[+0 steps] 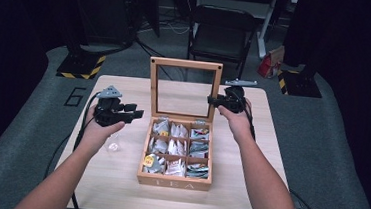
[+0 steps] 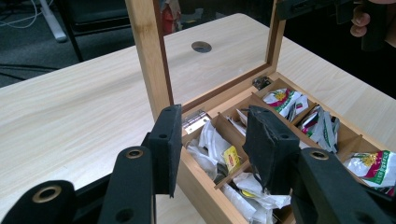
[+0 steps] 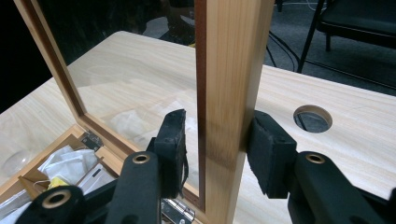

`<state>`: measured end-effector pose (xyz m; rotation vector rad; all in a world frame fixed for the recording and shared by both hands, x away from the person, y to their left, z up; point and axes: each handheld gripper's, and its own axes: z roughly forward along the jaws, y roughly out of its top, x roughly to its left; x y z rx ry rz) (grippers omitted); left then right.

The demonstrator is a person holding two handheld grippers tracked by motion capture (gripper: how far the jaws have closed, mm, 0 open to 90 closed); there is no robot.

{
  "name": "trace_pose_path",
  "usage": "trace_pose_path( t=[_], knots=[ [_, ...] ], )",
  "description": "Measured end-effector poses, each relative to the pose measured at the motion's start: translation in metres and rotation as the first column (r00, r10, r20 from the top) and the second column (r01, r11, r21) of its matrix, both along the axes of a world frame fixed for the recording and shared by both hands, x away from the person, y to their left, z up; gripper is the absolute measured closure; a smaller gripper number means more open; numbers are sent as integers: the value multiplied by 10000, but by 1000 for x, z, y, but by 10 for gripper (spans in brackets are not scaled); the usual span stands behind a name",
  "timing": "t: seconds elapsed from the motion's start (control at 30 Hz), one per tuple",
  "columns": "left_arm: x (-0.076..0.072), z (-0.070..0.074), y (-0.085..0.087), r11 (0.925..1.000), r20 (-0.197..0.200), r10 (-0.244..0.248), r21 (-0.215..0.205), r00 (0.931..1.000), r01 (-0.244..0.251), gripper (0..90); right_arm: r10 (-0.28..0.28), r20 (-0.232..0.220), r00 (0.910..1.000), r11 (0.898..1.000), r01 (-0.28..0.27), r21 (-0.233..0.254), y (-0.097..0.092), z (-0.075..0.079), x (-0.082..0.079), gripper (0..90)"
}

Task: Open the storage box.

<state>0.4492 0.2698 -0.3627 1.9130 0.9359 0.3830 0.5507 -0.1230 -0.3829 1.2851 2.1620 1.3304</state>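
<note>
dim room, lit table, slightly soft

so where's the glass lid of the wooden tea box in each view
High view: upright wooden-framed glass lid, centre, behind the compartments.
Left gripper view: its frame post rises top centre.
Right gripper view: its side post stands between the tongs.
Shared landmark: silver hinge.

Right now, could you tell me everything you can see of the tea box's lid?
The lid is a light wooden frame around a clear pane, through which the table shows. It stands upright, fully open, hinged by small metal hinges to the back edge of the tea box. The right gripper straddles its right-hand upright, the jaws either side of the wood; one pad looks to be against it, the other stands slightly off.
</note>
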Motion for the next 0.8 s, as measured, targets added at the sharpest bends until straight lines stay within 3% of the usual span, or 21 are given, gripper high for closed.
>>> trace_pose_path(
  t=[0.43, 0.8],
  knots=[
    [-1, -2, 1, 10000, -34, 89, 5, 10000, -89, 546, 52, 33, 10000, 10000, -52, -83, 2, 0, -1, 512],
    [0, -2, 2, 9997, -9, 231, -92, 9997, -231, 546, 30, 187, 9998, 9996, -24, -294, -9, 8, -12, 521]
  ],
)
